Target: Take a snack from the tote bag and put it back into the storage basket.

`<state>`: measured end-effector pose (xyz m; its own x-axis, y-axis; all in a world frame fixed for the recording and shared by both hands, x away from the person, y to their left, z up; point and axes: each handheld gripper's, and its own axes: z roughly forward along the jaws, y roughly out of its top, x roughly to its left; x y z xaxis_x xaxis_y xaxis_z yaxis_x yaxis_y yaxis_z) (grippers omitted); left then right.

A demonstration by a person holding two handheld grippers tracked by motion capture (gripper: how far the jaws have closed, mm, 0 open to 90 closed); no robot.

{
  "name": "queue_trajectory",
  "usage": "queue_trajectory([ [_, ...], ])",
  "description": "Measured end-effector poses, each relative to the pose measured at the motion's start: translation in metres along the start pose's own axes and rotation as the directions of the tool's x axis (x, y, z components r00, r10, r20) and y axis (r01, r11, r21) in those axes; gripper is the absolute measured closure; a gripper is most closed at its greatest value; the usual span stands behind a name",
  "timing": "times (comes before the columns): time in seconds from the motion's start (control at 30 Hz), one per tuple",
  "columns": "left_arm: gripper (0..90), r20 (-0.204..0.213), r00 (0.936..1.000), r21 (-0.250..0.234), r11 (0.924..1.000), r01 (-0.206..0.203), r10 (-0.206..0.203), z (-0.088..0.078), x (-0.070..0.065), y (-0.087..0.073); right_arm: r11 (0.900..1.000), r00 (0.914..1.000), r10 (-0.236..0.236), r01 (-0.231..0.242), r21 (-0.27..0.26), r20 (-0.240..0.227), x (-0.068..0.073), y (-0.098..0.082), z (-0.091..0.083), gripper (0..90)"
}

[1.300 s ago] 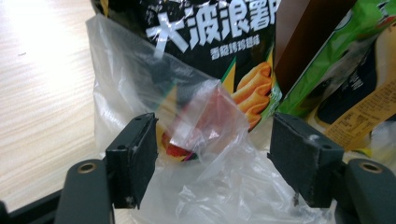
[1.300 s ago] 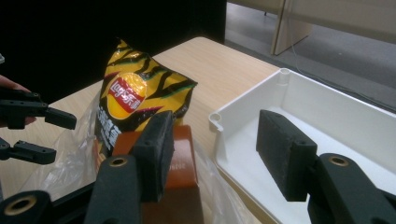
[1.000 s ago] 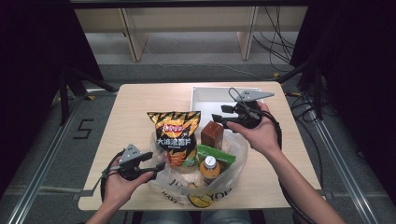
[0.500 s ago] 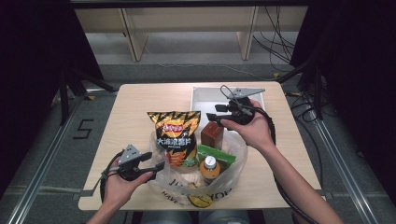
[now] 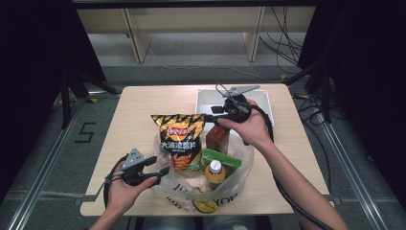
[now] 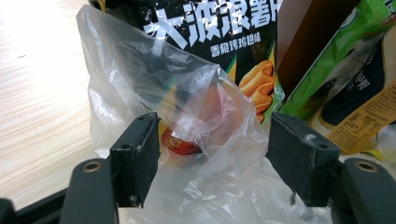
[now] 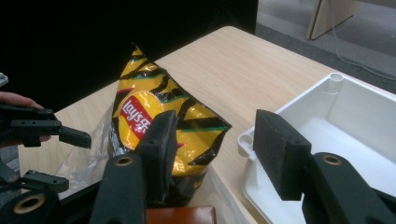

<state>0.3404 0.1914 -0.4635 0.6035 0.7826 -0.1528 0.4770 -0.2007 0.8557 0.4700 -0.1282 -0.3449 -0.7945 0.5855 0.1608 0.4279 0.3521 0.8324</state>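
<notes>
A clear, crinkled plastic shopping bag (image 5: 191, 189) is seen at the near edge of the light wooden bench (image 5: 139, 108), with a yellow-and-black foil bag of crisps (image 5: 178, 139) standing upright in its mouth. Beside the crisps, a brown carton (image 5: 217, 138), a green packet (image 5: 221, 158) and an orange-capped bottle (image 5: 215, 170) are lodged in the same bag. The left tool (image 5: 162, 171) is held at the bag's left rim; in the left gripper view its jaws are spread, with a fold of the clear film (image 6: 201, 116) between them, apparently unpinched. The right tool (image 7: 212, 135) is held above the brown carton with jaws parted, nothing being gripped; they have just been closing slightly. A white plastic tray (image 5: 262, 100) is set beyond it.
</notes>
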Motion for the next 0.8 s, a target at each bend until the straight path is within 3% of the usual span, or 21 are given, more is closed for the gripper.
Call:
queue_trajectory([
  [0.07, 33.7, 0.0, 1.0, 0.003, 1.0, 0.0, 0.0, 0.0, 0.0, -0.001, 1.0, 1.0, -0.001, 0.001, -0.016, -0.005, -0.001, 0.0, 0.006, 49.5],
  [0.2, 33.6, 0.0, 1.0, 0.004, 1.0, -0.002, 0.002, 0.0, 0.0, -0.001, 1.0, 0.9998, 0.015, -0.014, 0.018, -0.017, -0.002, 0.003, 0.012, 48.4],
  [0.3, 33.6, 0.0, 1.0, 0.001, 1.0, 0.005, -0.005, 0.001, 0.0, -0.001, 0.999, 0.9999, -0.004, 0.005, 0.037, -0.016, -0.005, 0.004, 0.017, 48.1],
  [0.4, 33.7, 0.0, 1.0, 0.002, 1.0, 0.001, -0.001, 0.001, 0.0, -0.001, 0.998, 0.9995, 0.017, -0.015, 0.063, -0.028, -0.006, 0.005, 0.022, 48.0],
  [0.47, 33.6, 0.0, 1.0, 0.003, 1.0, 0.001, -0.001, 0.001, 0.0, -0.001, 0.998, 0.9993, 0.025, -0.023, 0.05, -0.027, -0.006, 0.004, 0.026, 48.0],
  [0.57, 33.6, -0.001, 1.0, 0.001, 1.0, 0.001, -0.001, 0.001, 0.0, -0.001, 0.997, 0.999, 0.007, -0.003, 0.08, -0.045, -0.008, 0.005, 0.029, 48.2],
  [0.7, 33.6, 0.007, 0.9999, 0.003, 0.9999, -0.016, 0.016, 0.001, 0.002, -0.001, 0.995, 0.9987, 0.007, -0.002, 0.104, -0.05, -0.008, 0.005, 0.034, 49.2],
  [0.77, 33.6, 0.005, 0.9999, 0.004, 0.9999, -0.01, 0.01, 0.001, 0.002, -0.001, 0.994, 0.9968, 0.023, -0.014, 0.11, -0.077, -0.006, 0.007, 0.037, 50.5],
  [0.8, 33.6, 0.004, 1.0, 0.005, 1.0, 0.0, 0.0, 0.001, 0.001, -0.001, 0.994, 0.9971, -0.002, 0.011, 0.109, -0.076, -0.007, 0.007, 0.038, 51.1],
])
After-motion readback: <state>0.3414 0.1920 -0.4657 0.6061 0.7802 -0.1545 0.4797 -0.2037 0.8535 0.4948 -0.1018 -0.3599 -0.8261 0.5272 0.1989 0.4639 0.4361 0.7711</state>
